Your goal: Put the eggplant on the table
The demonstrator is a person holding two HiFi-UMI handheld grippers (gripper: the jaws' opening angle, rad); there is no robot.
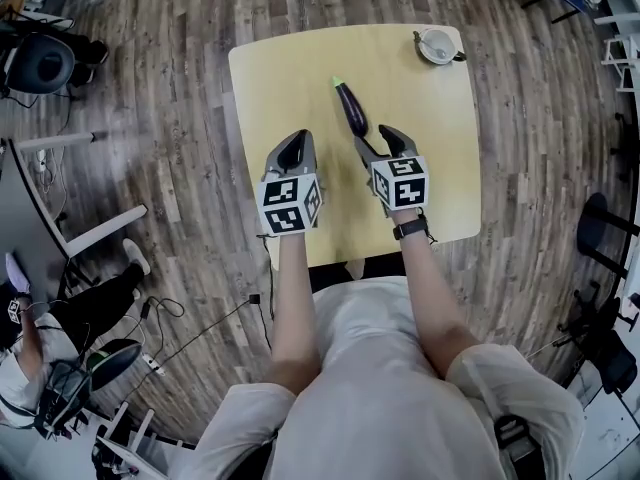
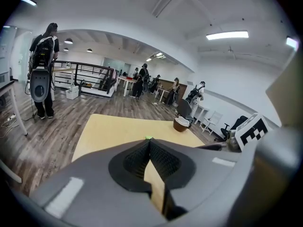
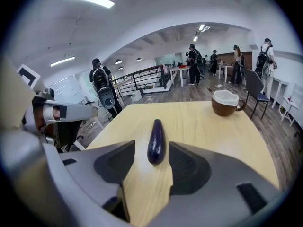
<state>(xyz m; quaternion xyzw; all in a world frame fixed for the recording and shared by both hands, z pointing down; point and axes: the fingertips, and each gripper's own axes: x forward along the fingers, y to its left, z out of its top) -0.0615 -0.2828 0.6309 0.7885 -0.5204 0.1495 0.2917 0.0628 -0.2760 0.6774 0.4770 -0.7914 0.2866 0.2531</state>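
Head view: the eggplant (image 1: pixel 352 108) is lying on the table (image 1: pixel 270 78), its near end between the 2 spread jaws of the right gripper (image 1: pixel 383 140).
Left gripper view: the left gripper (image 2: pixel 149 144) is sitting closed and empty.
Right gripper view: a crooked pull-back is risking a jaw rolling the eggplant (image 3: pixel 156 142).

the left forearm (image 1: pixel 293 298) and the right forearm (image 1: pixel 432 293) reach forward side by side, both bare. the right gripper (image 1: pixel 375 140) sits at the near end of the eggplant (image 1: pixel 352 108), angled downward, its jaws spread wide to either side of that end with the pads clear of it. the left gripper (image 1: pixel 295 140) hangs just left of the eggplant's near end, also tilted down, jaws pressed together with nothing between them. a dark band (image 1: pixel 411 228) wraps the right wrist.
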